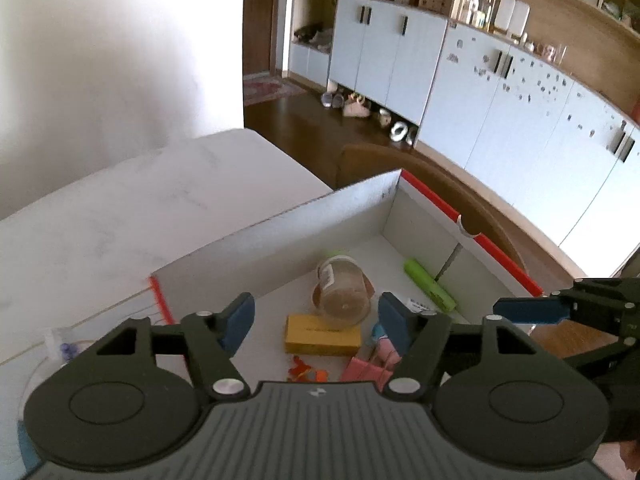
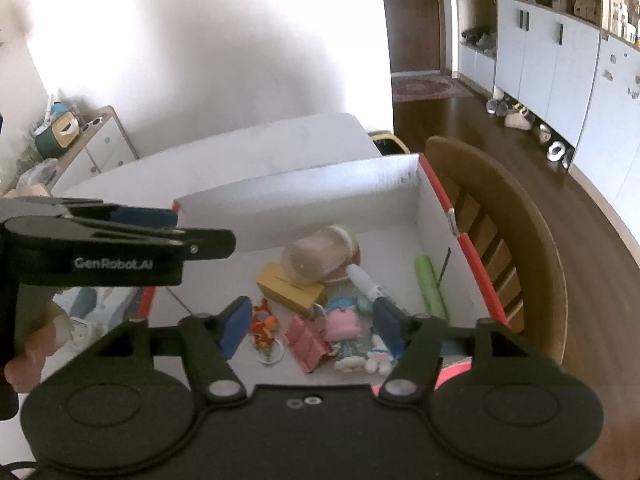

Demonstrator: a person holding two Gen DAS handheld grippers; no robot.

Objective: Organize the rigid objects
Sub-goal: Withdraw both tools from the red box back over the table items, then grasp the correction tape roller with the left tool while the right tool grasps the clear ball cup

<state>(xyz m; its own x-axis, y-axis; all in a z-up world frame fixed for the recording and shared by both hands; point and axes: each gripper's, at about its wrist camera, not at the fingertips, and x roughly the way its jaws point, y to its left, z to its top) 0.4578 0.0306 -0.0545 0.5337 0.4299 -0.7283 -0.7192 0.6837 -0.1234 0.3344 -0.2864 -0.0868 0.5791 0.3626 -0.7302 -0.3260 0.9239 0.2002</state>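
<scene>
A white cardboard box with red edges [image 1: 304,216] [image 2: 304,184] sits on the white table. Inside lie a clear plastic jar [image 1: 342,294] [image 2: 316,258] on its side, a yellow box [image 1: 322,336] [image 2: 290,290], a green tube [image 1: 430,286] [image 2: 430,286], a pink clip [image 1: 370,368] [image 2: 306,344], an orange keychain [image 1: 306,370] [image 2: 264,330] and small toy figures [image 2: 352,332]. My left gripper [image 1: 316,318] is open and empty above the box. My right gripper [image 2: 310,328] is open and empty above the box too. Each shows from the side in the other's view.
A wooden chair [image 2: 504,248] stands against the box's right side. The white table [image 1: 120,208] extends left and back. A low cabinet with clutter [image 2: 80,140] is at the far left. Pale cupboards [image 1: 480,92] line the far wall.
</scene>
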